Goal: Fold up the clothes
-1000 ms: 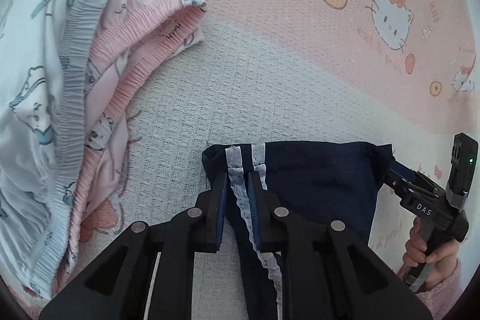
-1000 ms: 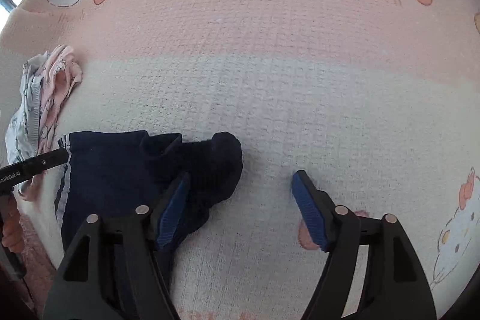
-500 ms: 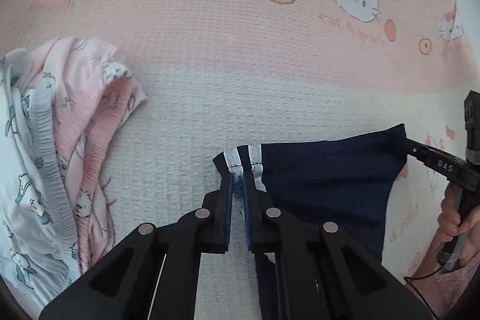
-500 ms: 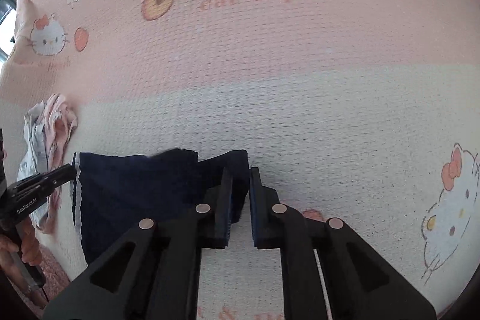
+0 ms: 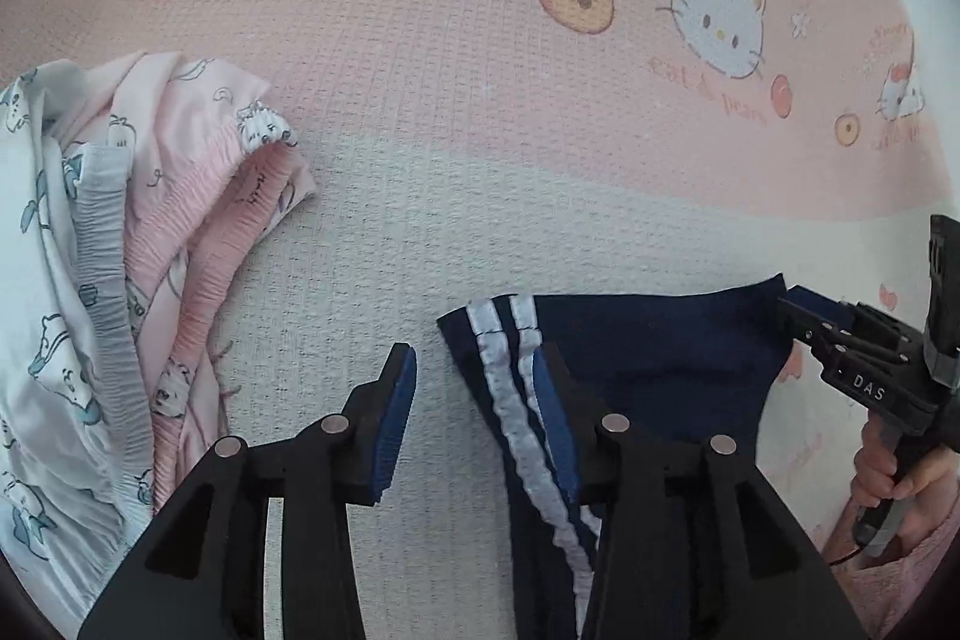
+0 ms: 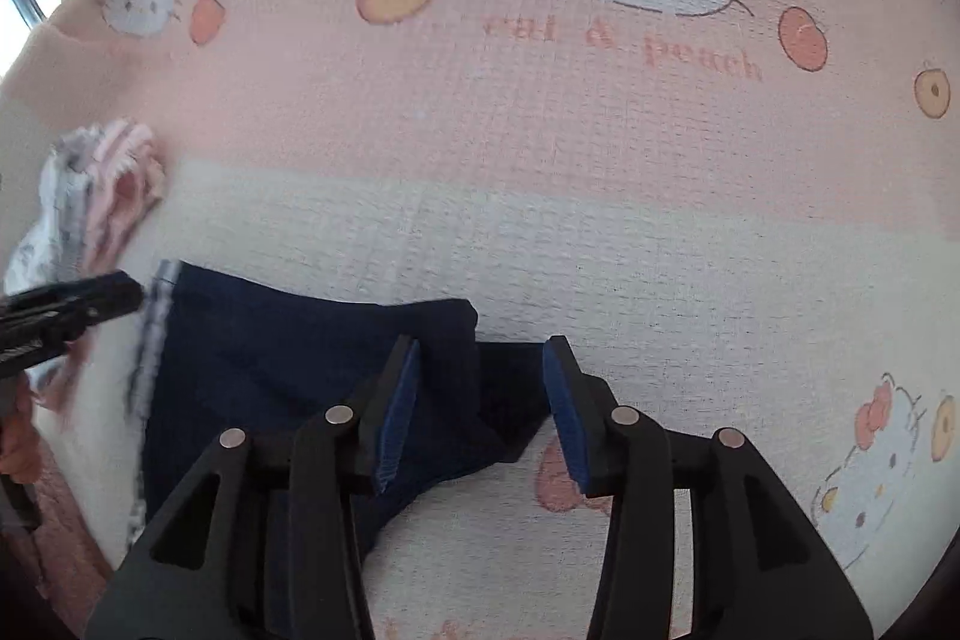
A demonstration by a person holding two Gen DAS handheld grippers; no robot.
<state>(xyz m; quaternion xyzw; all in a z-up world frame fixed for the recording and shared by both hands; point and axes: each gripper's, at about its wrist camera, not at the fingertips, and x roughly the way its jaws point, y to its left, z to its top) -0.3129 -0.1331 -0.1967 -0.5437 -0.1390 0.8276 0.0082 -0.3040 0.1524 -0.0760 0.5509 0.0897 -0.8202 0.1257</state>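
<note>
A dark navy garment [image 5: 660, 352] with two white side stripes [image 5: 510, 382] lies flat on the pink and white Hello Kitty blanket [image 5: 480, 70]. My left gripper [image 5: 474, 370] is open over its striped left edge. The navy garment also shows in the right wrist view [image 6: 270, 370]. My right gripper [image 6: 480, 358] is open over its right edge, where the cloth is bunched. The right gripper shows at the right in the left wrist view [image 5: 804, 316], and the left gripper at the left in the right wrist view [image 6: 102, 295].
A pile of pink and light blue printed clothes [image 5: 120, 280] lies to the left of the navy garment; it also shows in the right wrist view [image 6: 96, 196]. The blanket [image 6: 540, 130] stretches away beyond the garment.
Both grippers were shut on the navy garment's edges half a second ago and have opened. The garment now lies spread flat on the blanket.
</note>
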